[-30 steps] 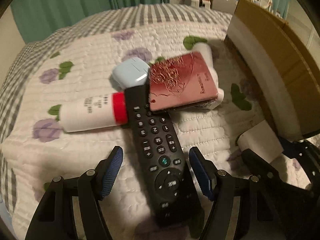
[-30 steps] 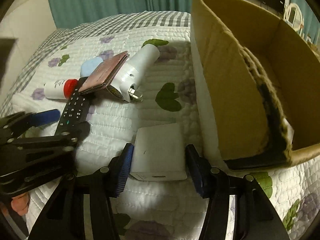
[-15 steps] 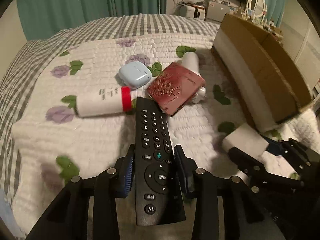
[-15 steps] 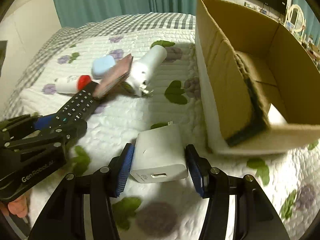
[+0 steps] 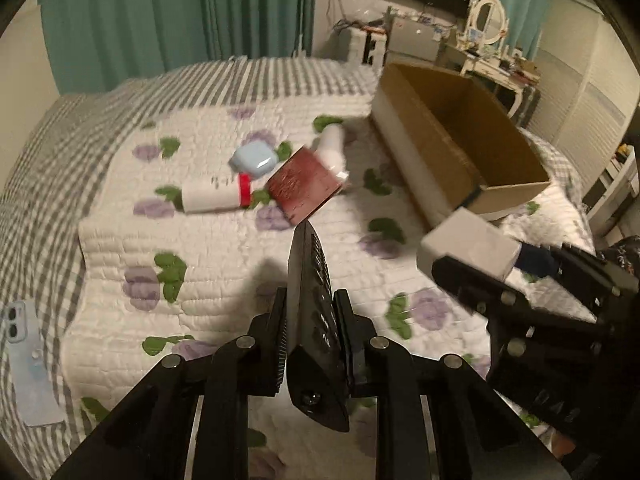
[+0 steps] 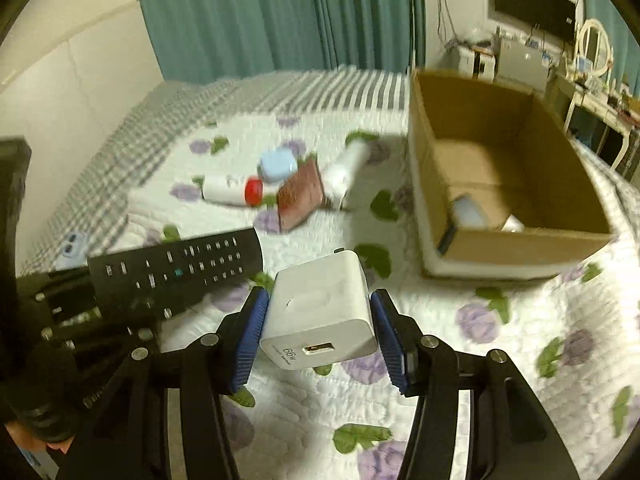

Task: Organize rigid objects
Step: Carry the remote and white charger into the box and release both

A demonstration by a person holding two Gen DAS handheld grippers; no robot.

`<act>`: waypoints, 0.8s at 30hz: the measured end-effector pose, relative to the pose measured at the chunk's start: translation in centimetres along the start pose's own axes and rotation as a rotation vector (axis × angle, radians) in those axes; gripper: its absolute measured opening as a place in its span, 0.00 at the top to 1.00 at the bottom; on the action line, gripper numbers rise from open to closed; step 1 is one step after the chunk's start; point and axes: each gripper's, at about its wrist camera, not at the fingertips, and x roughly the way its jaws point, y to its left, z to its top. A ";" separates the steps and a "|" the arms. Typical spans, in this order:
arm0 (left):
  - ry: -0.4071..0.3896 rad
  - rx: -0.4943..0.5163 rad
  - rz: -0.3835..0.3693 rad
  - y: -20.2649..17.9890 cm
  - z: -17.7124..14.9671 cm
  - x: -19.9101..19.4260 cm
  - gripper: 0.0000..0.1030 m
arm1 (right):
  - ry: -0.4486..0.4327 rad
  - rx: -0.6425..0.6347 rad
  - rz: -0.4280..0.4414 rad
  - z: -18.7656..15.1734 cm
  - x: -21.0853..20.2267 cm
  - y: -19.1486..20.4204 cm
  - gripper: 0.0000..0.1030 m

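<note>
My left gripper (image 5: 311, 312) is shut on a black remote control (image 5: 310, 280), held edge-up above the bed; it also shows in the right wrist view (image 6: 176, 270). My right gripper (image 6: 318, 320) is shut on a white 66W charger block (image 6: 320, 316), lifted off the quilt; the charger also shows in the left wrist view (image 5: 466, 244). An open cardboard box (image 6: 508, 236) stands to the right, with a pale blue item (image 6: 468, 210) inside. On the quilt lie a red-capped white bottle (image 5: 216, 196), a blue earbud case (image 5: 254, 160), a dark red wallet (image 5: 302, 186) and a white tube (image 5: 332, 148).
A pale blue phone (image 5: 28, 360) lies at the bed's left edge. Green curtains hang behind the bed. A dresser with a mirror (image 5: 486, 16) and a TV stand at the back right.
Both grippers have risen well above the quilt with their loads. The remote has turned onto its edge. The charger has lifted clear of the bed, and the box interior has come into view.
</note>
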 end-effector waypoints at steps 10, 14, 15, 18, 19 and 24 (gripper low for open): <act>-0.162 0.077 0.001 -4.8 5.6 -5.3 0.80 | -0.159 0.003 -0.044 4.6 -6.5 -3.8 0.49; -0.204 0.093 -0.008 -7.2 9.2 -5.2 0.79 | -0.210 0.011 -0.056 7.0 -7.9 -6.6 0.49; -0.211 0.097 -0.014 -7.7 9.8 -5.0 0.79 | -0.223 0.008 -0.059 7.6 -8.1 -7.4 0.49; -0.227 0.120 -0.031 -10.0 12.3 -3.3 0.79 | -0.252 -0.002 -0.079 9.3 -8.1 -9.5 0.49; -0.229 0.127 -0.034 -10.5 12.7 -2.7 0.79 | -0.258 -0.001 -0.084 9.8 -7.9 -10.3 0.49; -0.207 0.167 -0.051 -13.5 15.4 1.9 0.79 | -0.262 0.003 -0.128 12.3 -4.9 -14.5 0.49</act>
